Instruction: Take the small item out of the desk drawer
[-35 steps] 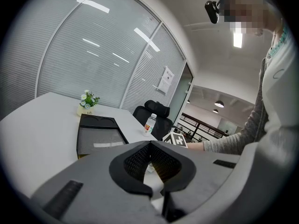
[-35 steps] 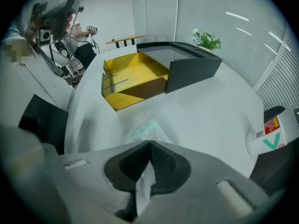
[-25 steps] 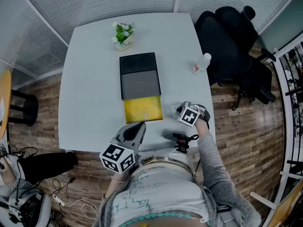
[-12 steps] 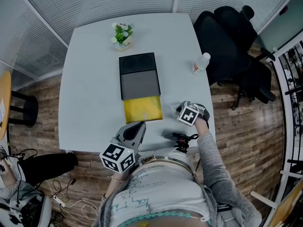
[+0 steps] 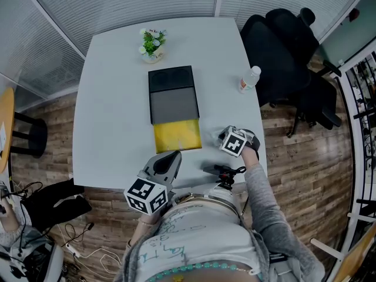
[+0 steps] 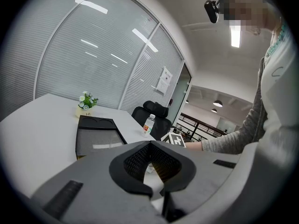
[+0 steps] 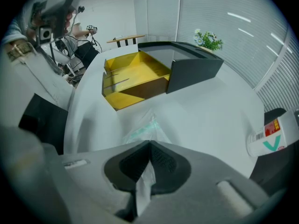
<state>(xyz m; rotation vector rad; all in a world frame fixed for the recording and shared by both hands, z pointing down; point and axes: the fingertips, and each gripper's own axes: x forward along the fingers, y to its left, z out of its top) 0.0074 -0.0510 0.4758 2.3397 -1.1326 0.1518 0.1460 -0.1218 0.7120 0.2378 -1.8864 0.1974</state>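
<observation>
A black desk drawer unit (image 5: 172, 93) lies on the white table (image 5: 111, 128), its yellow drawer (image 5: 177, 136) pulled out toward me. In the right gripper view the yellow drawer (image 7: 135, 73) looks empty inside. My right gripper (image 7: 149, 146) is shut on a small clear plastic packet (image 7: 142, 130), which rests on the tabletop just in front of the jaws. In the head view the right gripper (image 5: 223, 137) sits right of the drawer. My left gripper (image 5: 173, 155) hovers near the table's front edge, shut with nothing in it, and the left gripper (image 6: 150, 144) looks toward the unit.
A potted plant (image 5: 153, 42) stands at the far side of the table and a water bottle (image 5: 249, 79) at its right edge. A black office chair (image 5: 288, 51) is beyond the bottle. A small black device (image 5: 220, 171) sits at the near table edge.
Both grippers have stayed where they were. Only a dark shape on the floor at the lower left has shifted.
</observation>
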